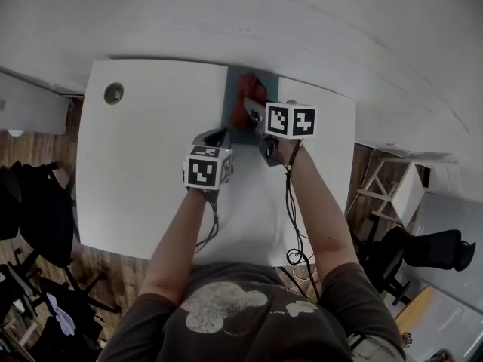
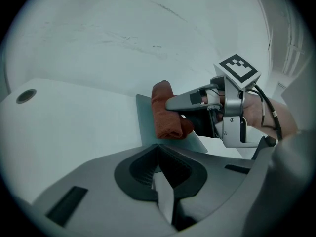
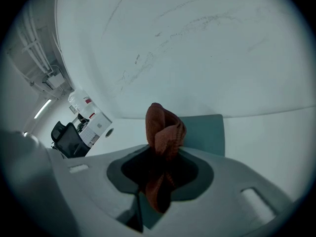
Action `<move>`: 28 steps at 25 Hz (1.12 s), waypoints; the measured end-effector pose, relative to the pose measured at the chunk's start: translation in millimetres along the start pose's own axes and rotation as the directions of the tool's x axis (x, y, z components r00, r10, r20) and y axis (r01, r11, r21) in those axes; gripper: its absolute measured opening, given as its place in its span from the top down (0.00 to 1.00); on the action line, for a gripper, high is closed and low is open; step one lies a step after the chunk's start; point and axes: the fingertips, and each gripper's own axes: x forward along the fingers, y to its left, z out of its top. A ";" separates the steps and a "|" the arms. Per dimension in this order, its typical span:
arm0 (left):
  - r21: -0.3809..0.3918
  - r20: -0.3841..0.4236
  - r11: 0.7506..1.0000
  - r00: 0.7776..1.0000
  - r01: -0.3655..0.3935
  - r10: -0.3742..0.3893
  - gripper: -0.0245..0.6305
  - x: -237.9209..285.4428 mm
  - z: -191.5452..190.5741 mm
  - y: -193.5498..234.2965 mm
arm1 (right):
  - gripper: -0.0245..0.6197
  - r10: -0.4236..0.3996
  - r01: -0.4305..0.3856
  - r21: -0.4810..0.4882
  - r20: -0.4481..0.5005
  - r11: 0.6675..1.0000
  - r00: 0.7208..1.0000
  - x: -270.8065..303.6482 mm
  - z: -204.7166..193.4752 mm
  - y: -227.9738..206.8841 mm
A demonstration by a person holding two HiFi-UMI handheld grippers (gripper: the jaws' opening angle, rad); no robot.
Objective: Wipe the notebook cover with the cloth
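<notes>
A grey-blue notebook (image 1: 232, 81) lies flat at the far edge of the white table (image 1: 143, 172). A rust-red cloth (image 1: 246, 96) rests on its cover, bunched and folded. My right gripper (image 1: 254, 111) is shut on the cloth, which fills its jaws in the right gripper view (image 3: 165, 132), with the notebook (image 3: 205, 132) behind it. My left gripper (image 1: 217, 136) sits at the notebook's near left corner. In the left gripper view its jaws (image 2: 158, 154) are shut with that corner of the notebook (image 2: 148, 122) pinched between them; the cloth (image 2: 165, 115) and right gripper (image 2: 174, 104) are just beyond.
A round cable hole (image 1: 113, 93) is in the table's far left corner. A pale wall rises right behind the table. A white stand (image 1: 396, 187) and a black office chair (image 1: 434, 251) are to the right, dark chairs (image 1: 30, 210) to the left.
</notes>
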 end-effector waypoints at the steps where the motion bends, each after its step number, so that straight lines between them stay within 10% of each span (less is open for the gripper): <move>1: -0.001 -0.001 1.000 1.000 0.000 0.000 0.96 -0.2 0.0 0.2 | 0.79 -0.006 0.006 0.003 0.002 1.000 1.000 -3.3 -0.3 -4.3; 28: 0.017 0.003 1.000 1.000 -0.009 0.009 0.96 0.2 -1.0 -2.8 | 0.79 -0.131 0.124 0.166 0.034 0.978 0.991 -74.1 -20.4 -80.0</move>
